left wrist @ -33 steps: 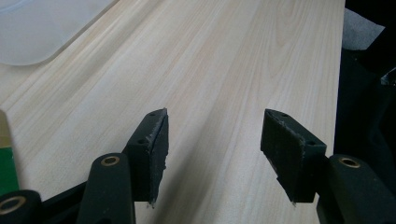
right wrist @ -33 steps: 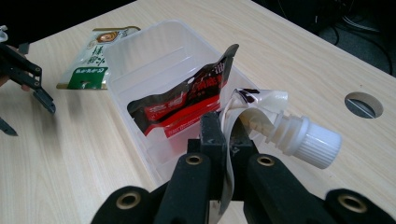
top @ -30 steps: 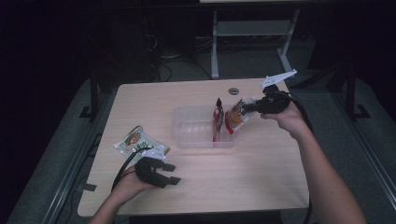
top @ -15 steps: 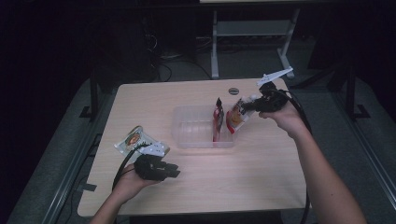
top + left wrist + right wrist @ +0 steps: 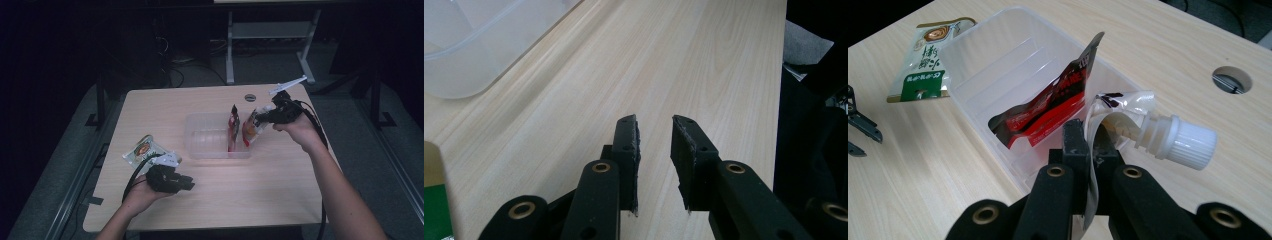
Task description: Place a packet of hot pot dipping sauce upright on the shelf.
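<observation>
My right gripper (image 5: 1088, 135) is shut on the edge of a clear spout pouch (image 5: 1128, 112) with a white screw cap. It holds the pouch (image 5: 250, 131) at the right end of a clear plastic bin (image 5: 205, 135). A red pouch (image 5: 1058, 95) stands tilted inside the bin (image 5: 998, 45). My left gripper (image 5: 655, 125) rests low over the bare tabletop near the front left (image 5: 187, 184). Its jaws have just been closing; a narrow gap remains, with nothing between them.
A green-and-white packet (image 5: 144, 150) lies flat on the table, left of the bin and just behind my left hand; its corner (image 5: 434, 200) shows beside the left jaws. A round cable hole (image 5: 250, 97) sits in the tabletop behind the bin. Dark floor surrounds the table.
The left gripper's jaws have drawn closer together while the hand stayed put. The right hand with the spout pouch has barely shifted.
</observation>
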Tool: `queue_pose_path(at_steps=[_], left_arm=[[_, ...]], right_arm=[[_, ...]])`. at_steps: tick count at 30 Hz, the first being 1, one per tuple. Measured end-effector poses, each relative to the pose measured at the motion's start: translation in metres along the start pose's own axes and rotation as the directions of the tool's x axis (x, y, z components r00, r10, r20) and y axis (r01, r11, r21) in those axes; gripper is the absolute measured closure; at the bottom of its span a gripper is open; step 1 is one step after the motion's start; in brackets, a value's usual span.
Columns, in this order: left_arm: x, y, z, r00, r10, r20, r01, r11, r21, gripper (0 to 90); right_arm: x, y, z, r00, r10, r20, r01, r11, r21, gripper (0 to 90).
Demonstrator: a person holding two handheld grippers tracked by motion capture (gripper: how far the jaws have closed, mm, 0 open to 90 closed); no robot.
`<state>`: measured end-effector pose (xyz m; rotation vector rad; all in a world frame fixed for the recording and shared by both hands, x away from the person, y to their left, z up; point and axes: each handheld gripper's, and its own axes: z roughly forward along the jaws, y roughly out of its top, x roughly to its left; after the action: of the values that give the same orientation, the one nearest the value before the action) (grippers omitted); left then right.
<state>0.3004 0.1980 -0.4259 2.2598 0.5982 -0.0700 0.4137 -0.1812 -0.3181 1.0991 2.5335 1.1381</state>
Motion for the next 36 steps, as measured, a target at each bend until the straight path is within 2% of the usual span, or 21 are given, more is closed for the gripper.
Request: queue_pose_path(at_steps=[2, 7, 15, 18, 21, 27, 29, 32, 33, 35, 36], left_arm=[[0.0, 0.0, 0.0, 1.0, -0.004, 0.001, 0.004, 1.0, -0.001, 72.3], [0.001, -0.001, 0.0, 1.0, -0.006, 0.001, 0.006, 1.0, 0.004, 72.3], [0.0, -0.002, 0.0, 1.0, -0.007, 0.001, 0.007, 0.9999, 0.011, 72.2], [0.0, -0.002, 0.001, 1.0, -0.009, -0.001, 0.009, 0.9999, 0.006, 71.8], [0.001, -0.003, 0.001, 0.9999, -0.01, -0.002, 0.01, 0.9999, 0.008, 71.6], [0.001, -0.003, 0.0, 1.0, -0.003, -0.004, 0.003, 0.9999, 0.012, 71.6], [0.001, -0.004, 0.0, 1.0, -0.005, -0.005, 0.005, 0.9999, 0.013, 71.6], [0.001, -0.004, 0.0, 0.9999, -0.012, -0.005, 0.012, 0.9999, 0.007, 71.3], [0.001, -0.004, 0.0, 0.9999, -0.015, -0.005, 0.015, 0.9999, 0.006, 71.2], [0.002, -0.005, -0.001, 0.9999, -0.008, -0.01, 0.008, 0.9999, 0.011, 70.9], [0.002, -0.005, -0.001, 0.9998, -0.017, -0.007, 0.017, 0.9998, 0.01, 70.7]], right_arm=[[-0.001, -0.003, 0.005, 0.9999, -0.008, -0.012, 0.008, 1.0, -0.003, 89.3], [-0.005, -0.008, 0.015, 0.9993, 0.01, -0.036, -0.01, 1.0, -0.013, 89.3], [-0.008, -0.013, 0.026, 0.9983, 0.026, -0.053, -0.027, 0.999, -0.017, 88.8], [-0.01, -0.015, 0.028, 0.9983, 0.019, -0.054, -0.02, 0.999, -0.026, 88.3], [-0.009, -0.015, 0.029, 0.9978, 0.034, -0.057, -0.035, 0.999, -0.027, 86.5], [-0.008, -0.015, 0.028, 0.9958, 0.041, -0.082, -0.046, 0.998, -0.053, 72.3], [-0.008, -0.016, 0.025, 0.9954, 0.039, -0.087, -0.045, 0.997, -0.068, 64.4], [-0.006, -0.017, 0.019, 0.9941, 0.046, -0.098, -0.055, 0.995, -0.089, 47.0], [-0.005, -0.019, 0.017, 0.995, 0.027, -0.096, -0.037, 0.994, -0.103, 41.4], [-0.003, -0.023, 0.013, 0.9959, 0.023, -0.087, -0.034, 0.992, -0.125, 35.5], [-0.003, -0.026, 0.011, 0.9965, 0.015, -0.083, -0.027, 0.99, -0.138, 32.9]])
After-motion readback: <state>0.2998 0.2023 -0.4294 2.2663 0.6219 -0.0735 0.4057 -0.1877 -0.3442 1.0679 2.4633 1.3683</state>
